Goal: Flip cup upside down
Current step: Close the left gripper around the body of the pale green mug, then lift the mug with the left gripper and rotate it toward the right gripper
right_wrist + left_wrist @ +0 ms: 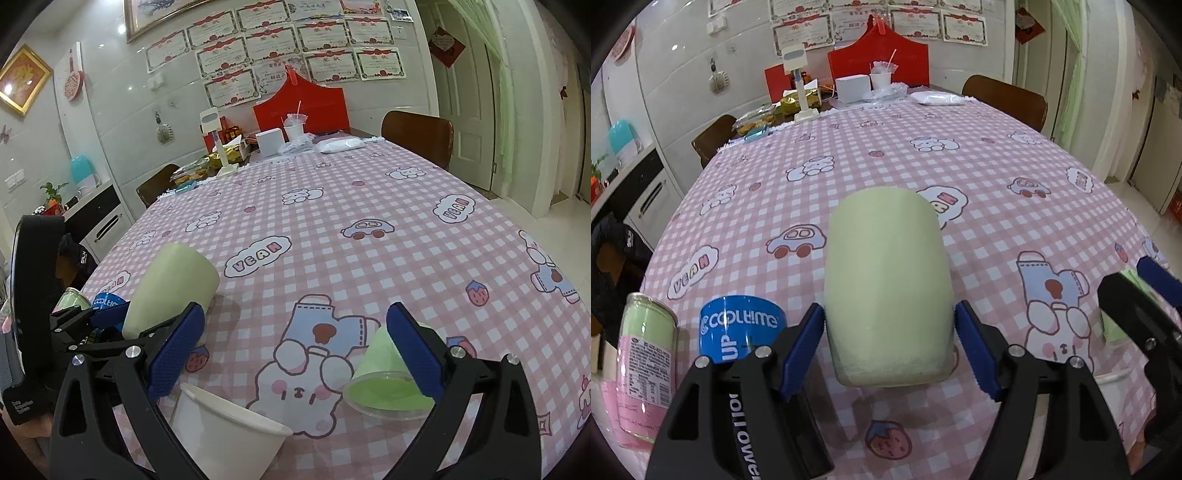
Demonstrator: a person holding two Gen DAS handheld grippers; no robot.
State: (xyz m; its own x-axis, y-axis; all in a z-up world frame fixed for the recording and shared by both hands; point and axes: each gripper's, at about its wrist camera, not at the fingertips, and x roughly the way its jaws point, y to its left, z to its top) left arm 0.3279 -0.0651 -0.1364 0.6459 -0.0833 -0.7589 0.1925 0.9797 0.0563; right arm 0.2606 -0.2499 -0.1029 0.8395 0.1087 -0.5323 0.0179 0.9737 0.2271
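Observation:
A pale green cup (886, 288) is held between the blue pads of my left gripper (890, 350), which is shut on it near the rim. The cup is tipped over, its closed base pointing away and up, a little above the tablecloth. The right wrist view shows the same cup (173, 284) tilted at the left with the left gripper on it. My right gripper (295, 354) is open and empty, low over the table. Its right finger (417, 354) partly covers a bright green plastic cup (388, 380) lying on its side.
A white paper cup (229, 432) lies near my right gripper's left finger. A blue tape roll (738, 328) and a pink-green can (646, 369) stand at the left. The pink checked tablecloth (960, 177) covers the table; boxes and clutter (857, 88) sit at the far edge.

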